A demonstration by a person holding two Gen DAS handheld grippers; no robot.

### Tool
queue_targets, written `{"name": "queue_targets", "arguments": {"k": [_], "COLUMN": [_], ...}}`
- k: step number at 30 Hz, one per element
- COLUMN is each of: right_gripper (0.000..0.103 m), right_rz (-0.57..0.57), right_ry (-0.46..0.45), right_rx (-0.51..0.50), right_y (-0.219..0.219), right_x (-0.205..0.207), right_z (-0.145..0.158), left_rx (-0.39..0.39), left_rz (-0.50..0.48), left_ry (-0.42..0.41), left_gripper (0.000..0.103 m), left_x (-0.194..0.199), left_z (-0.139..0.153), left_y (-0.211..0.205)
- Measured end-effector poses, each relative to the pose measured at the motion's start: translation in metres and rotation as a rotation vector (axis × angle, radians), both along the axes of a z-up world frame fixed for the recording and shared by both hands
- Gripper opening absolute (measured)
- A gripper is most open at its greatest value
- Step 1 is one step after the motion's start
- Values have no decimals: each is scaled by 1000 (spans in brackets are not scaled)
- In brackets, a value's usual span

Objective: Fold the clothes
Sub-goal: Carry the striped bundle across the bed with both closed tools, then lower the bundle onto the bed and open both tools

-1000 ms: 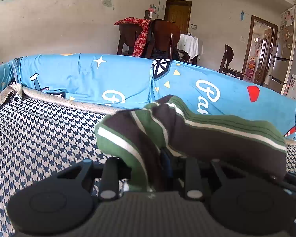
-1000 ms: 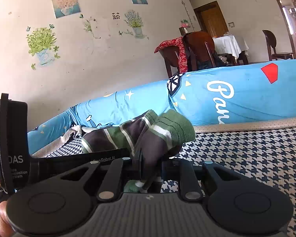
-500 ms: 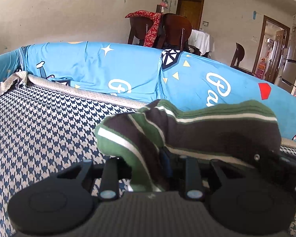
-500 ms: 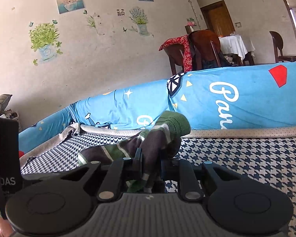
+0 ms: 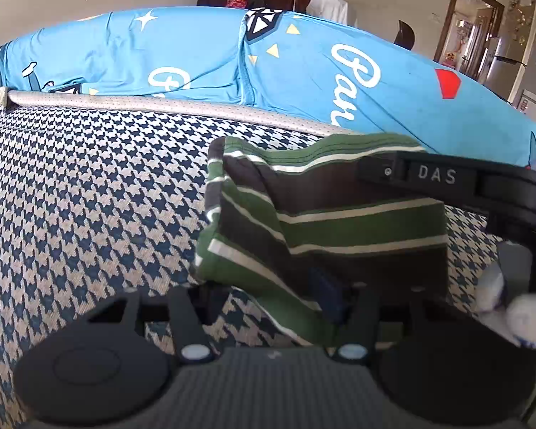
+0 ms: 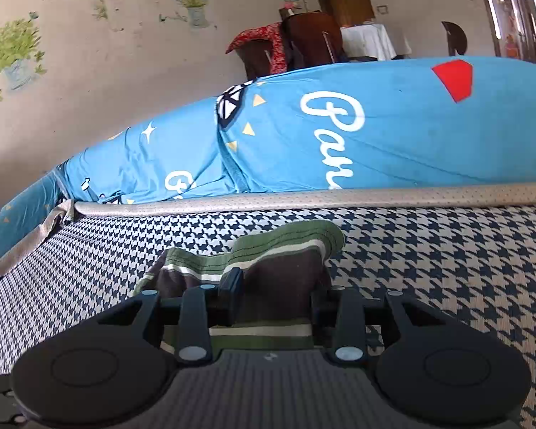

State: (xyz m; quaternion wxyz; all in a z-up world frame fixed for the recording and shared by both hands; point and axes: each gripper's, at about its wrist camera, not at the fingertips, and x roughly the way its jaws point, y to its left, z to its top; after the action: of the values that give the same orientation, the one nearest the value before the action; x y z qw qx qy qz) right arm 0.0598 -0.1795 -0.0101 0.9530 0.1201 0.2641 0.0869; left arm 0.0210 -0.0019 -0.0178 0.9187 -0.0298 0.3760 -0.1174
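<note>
- We see our left gripper (image 5: 273,291) with its fingers spread apart and nothing pinched between them. The garment (image 5: 325,221) drapes across the gap and over the right finger.
- The garment, striped green, dark brown and white, lies folded just ahead of that gripper on the houndstooth cover (image 5: 89,196). Its near corner reaches down between the fingers.
- Our right gripper (image 6: 271,296) is also spread wide. The garment sits between its fingers and lies flat under them, but neither pad presses it.
- In the right wrist view the garment (image 6: 282,268) bunches up directly in front of the gripper, its green ribbed edge at the far side.
- From the left wrist view, the right gripper's black body (image 5: 464,182), marked DAS, crosses the garment's far right edge. A white-gloved hand (image 5: 518,304) shows at the right, beside the left gripper.
- Beyond the garment, farther ahead of both grippers, a grey trim borders the cover, and a blue printed cushion (image 6: 375,132) rises behind it.
- Past the cushion stand dark chairs (image 6: 303,43), one draped with a red cloth (image 6: 264,39).
</note>
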Motion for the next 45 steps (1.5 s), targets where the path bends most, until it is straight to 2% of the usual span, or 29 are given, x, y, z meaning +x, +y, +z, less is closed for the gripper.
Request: {"name": "queue_targets", "arguments": {"k": [4, 8, 11, 15, 25, 27, 30, 33, 36, 40, 45], "right_gripper": [44, 48, 48, 48, 49, 50, 54, 62, 63, 63, 68], "right_rz": [-25, -16, -9, -1, 63, 59, 62, 73, 69, 56, 23], "right_ry": [-20, -32, -40, -52, 105, 147, 143, 134, 140, 130, 155], "right_rx": [21, 28, 33, 39, 19, 22, 5, -5, 6, 1, -45], "right_y": [-9, -10, -11, -11, 9, 11, 15, 19, 17, 15, 14], "right_x": [-5, -9, -12, -17, 0, 4, 3, 1, -1, -11, -32], "right_z": [6, 10, 13, 18, -19, -30, -33, -29, -25, -16, -11], "left_rx": [-6, -22, -43, -24, 100, 103, 119, 103, 94, 117, 117], "left_rz": [-1, 50, 66, 101, 189, 197, 203, 216, 229, 222, 189], "left_ry": [-44, -116, -132, -108, 21, 46, 54, 73, 76, 37, 35], "left_gripper": [60, 72, 73, 73, 75, 81, 91, 92, 92, 92, 94], "left_x": [-11, -10, -2, 9, 26, 29, 30, 33, 33, 30, 27], "left_z": [8, 24, 32, 28, -15, -23, -29, -29, -23, -13, -9], "left_y": [7, 19, 25, 28, 37, 39, 41, 45, 47, 42, 36]}}
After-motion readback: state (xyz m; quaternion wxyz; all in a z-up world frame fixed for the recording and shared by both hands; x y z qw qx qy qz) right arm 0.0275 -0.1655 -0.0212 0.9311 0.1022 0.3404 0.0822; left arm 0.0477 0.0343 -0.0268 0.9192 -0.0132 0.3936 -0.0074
